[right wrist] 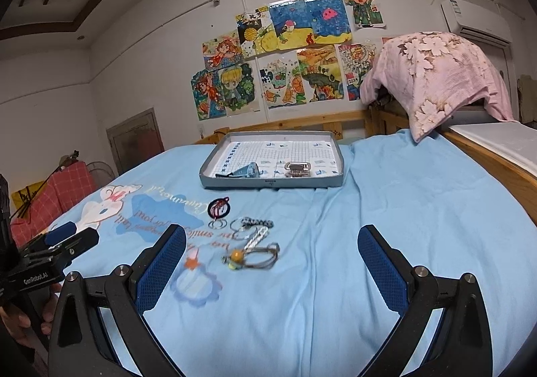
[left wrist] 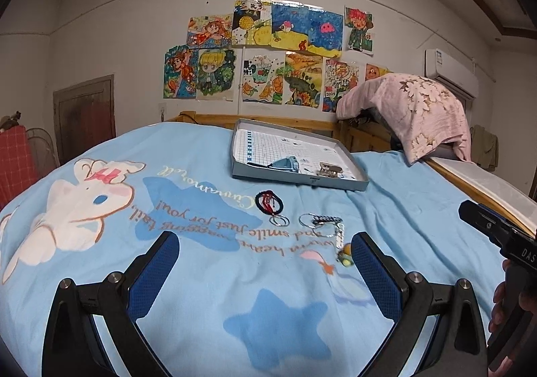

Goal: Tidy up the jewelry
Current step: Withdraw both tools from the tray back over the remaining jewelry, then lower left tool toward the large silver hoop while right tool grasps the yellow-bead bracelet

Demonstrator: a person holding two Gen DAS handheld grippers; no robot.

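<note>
A shallow grey box lid [left wrist: 302, 179] [right wrist: 268, 183] lies on the blue bedsheet and holds a blue clip [left wrist: 285, 164] [right wrist: 248, 170] and a metal clasp piece [left wrist: 327, 170] [right wrist: 296, 169]. In front of it lie a black-and-red cord bracelet [left wrist: 270, 202] [right wrist: 218, 207], a keyring with a braided strap [left wrist: 319, 221] [right wrist: 251, 224], and a chain with an orange-green charm [left wrist: 345, 254] [right wrist: 236, 258]. My left gripper [left wrist: 265, 251] is open, just short of these pieces. My right gripper [right wrist: 272, 249] is open too, with the charm between its fingers' line, untouched.
A pink floral pillow [left wrist: 412, 108] [right wrist: 439, 75] rests on the wooden bed rail at the right. Children's drawings [left wrist: 268, 55] cover the wall behind. Red checked fabric [right wrist: 57, 196] sits at the far left. A hand [left wrist: 503, 303] holds the other gripper's handle.
</note>
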